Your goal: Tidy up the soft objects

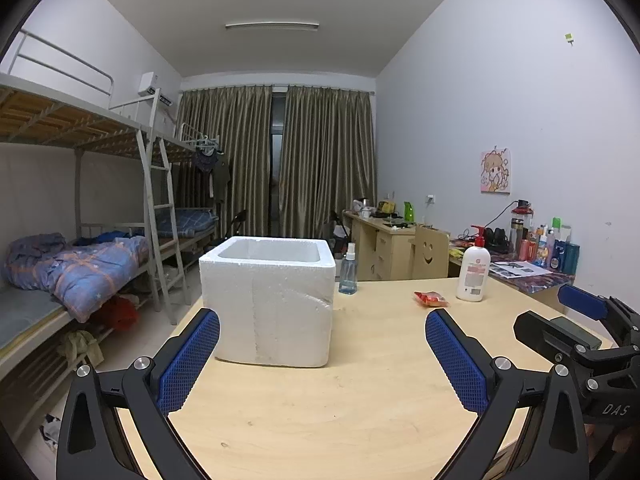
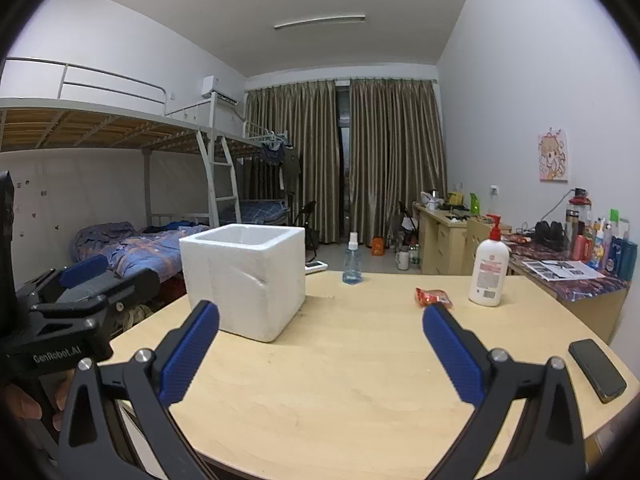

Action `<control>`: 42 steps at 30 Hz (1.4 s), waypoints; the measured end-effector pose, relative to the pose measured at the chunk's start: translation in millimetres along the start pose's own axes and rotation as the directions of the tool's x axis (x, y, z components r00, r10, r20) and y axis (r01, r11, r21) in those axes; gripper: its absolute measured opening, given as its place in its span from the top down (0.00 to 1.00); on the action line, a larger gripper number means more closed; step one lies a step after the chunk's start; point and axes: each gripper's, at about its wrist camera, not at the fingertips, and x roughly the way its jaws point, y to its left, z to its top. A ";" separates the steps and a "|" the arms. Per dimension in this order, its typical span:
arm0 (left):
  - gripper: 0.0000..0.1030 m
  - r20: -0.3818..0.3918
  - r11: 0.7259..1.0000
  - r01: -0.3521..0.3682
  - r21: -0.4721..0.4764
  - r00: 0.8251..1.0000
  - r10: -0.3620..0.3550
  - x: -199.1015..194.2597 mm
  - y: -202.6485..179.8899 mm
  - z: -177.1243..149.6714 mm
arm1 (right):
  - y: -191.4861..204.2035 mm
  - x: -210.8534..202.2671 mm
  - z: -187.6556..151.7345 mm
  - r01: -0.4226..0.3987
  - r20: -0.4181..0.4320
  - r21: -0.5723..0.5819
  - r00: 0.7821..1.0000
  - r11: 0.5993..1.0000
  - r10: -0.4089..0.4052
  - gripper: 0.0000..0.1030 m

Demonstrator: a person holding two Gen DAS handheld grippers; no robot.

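A white foam box (image 1: 272,296) stands open-topped on the wooden table (image 1: 340,408); it also shows in the right wrist view (image 2: 244,280). A small red soft packet (image 1: 430,299) lies on the table right of the box, also seen in the right wrist view (image 2: 434,297). My left gripper (image 1: 322,360) is open and empty, above the table in front of the box. My right gripper (image 2: 320,354) is open and empty, to the right of the left one and well short of the packet.
A white lotion pump bottle (image 2: 489,270) and a clear spray bottle (image 2: 352,260) stand at the table's far side. A black phone (image 2: 597,369) lies at the right edge. Bunk beds (image 1: 80,248) are to the left; cluttered desks (image 2: 560,264) line the right wall.
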 end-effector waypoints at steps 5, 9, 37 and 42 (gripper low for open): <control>0.00 -0.006 1.000 0.005 0.001 1.000 -0.005 0.2 2.3 -1.0 | -2.1 2.5 -0.3 -0.001 -0.004 0.009 1.000 1.000 0.001 0.00; 0.00 -0.015 1.000 0.010 0.004 1.000 -0.010 1.7 2.3 -2.5 | -0.9 2.7 -0.8 0.001 -0.008 0.005 1.000 1.000 -0.001 0.00; 0.00 -0.030 1.000 0.007 0.011 1.000 -0.006 6.3 6.1 -4.4 | -3.8 5.0 -3.8 0.001 -0.030 0.009 1.000 1.000 -0.001 0.00; 0.00 -0.027 1.000 0.012 0.016 1.000 -0.012 6.4 4.5 -4.0 | -4.8 3.9 -4.0 -0.004 -0.028 0.015 1.000 1.000 0.004 0.00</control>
